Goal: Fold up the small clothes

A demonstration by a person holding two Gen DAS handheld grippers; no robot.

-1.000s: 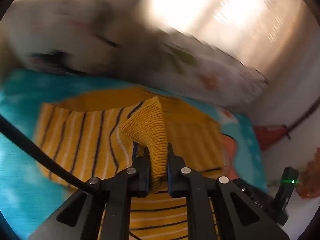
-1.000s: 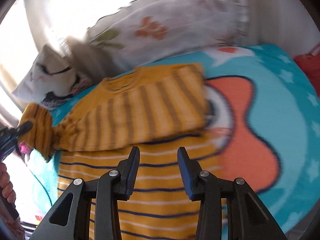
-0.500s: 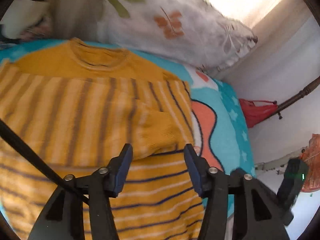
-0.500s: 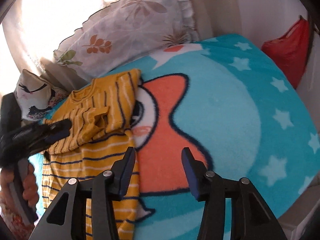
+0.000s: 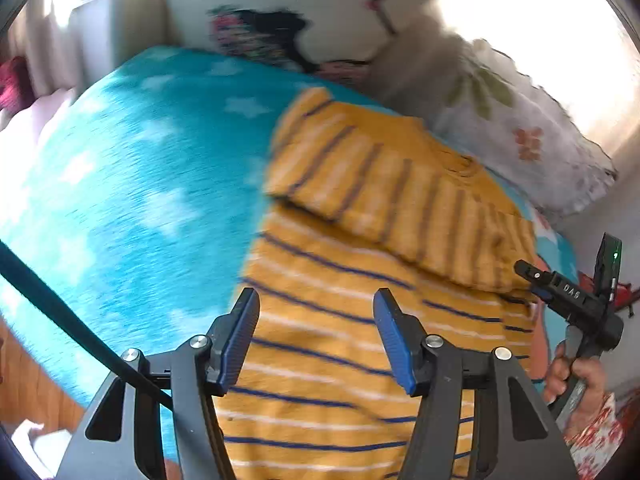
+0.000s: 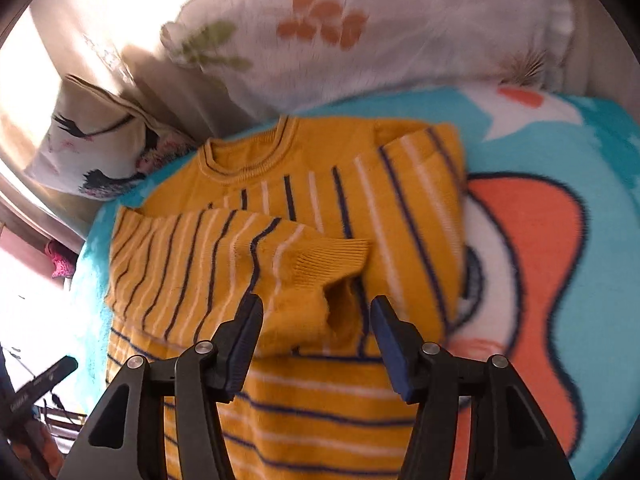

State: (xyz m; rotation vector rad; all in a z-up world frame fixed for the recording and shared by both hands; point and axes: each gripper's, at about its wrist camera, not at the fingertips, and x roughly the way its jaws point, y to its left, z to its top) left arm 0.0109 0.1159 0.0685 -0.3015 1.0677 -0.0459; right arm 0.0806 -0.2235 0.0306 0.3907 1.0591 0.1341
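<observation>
two close downward views, shared sweater (image 5: 360,340)

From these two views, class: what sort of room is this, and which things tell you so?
Most likely a bedroom, with the work done on a bed: a turquoise fleece blanket with white stars covers it, a white floral-print pillow lies at its head, and a mustard-yellow striped knit sweater lies spread on top.

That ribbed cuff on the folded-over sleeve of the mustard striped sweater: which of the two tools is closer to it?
Right. The right tool hovers directly over the ribbed cuff, jaws open around nothing. The left tool hangs over the mustard striped sweater body near its other edge, also open.
</observation>
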